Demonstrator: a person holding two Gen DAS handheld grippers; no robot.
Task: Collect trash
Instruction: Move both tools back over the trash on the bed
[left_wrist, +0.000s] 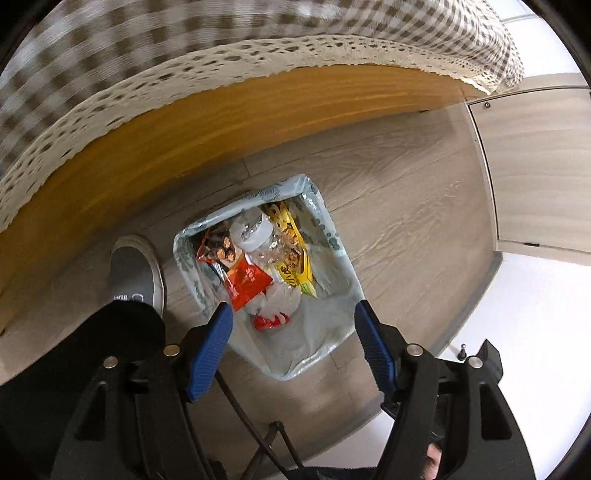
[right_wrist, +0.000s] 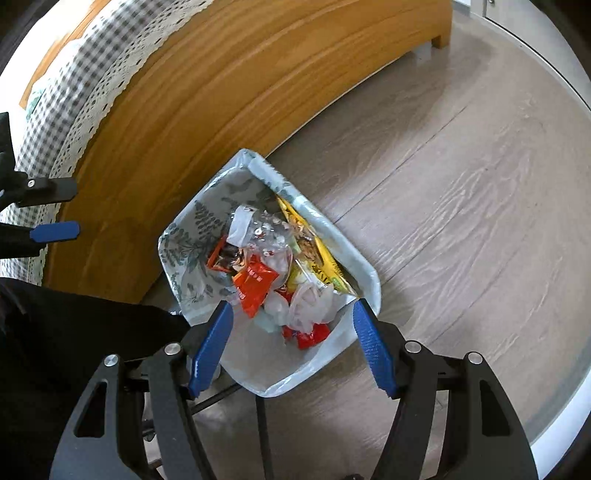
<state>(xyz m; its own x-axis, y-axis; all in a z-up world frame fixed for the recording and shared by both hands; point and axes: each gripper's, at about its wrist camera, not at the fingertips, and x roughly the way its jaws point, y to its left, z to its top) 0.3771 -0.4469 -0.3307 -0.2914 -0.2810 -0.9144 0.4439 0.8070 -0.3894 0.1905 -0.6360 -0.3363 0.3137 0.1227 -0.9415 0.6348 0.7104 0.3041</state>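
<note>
Trash (left_wrist: 255, 258) below both open claws (left_wrist: 293, 314)

A home, likely a bedroom. Wooden bed frame (right_wrist: 229, 96) under a checked, lace-edged bedspread (right_wrist: 74, 92); just beside it, on wood-plank floor (right_wrist: 461, 184), a lined waste bin (right_wrist: 371, 280) of snack wrappers; a slippered foot (left_wrist: 135, 273) nearby.

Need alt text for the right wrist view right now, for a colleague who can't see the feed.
The right gripper, jaws open and empty, hangs above a lined trash bin on a wood-look floor, beside a wooden bed frame. The bin holds an orange-red packet, a yellow packet and clear plastic.
</note>
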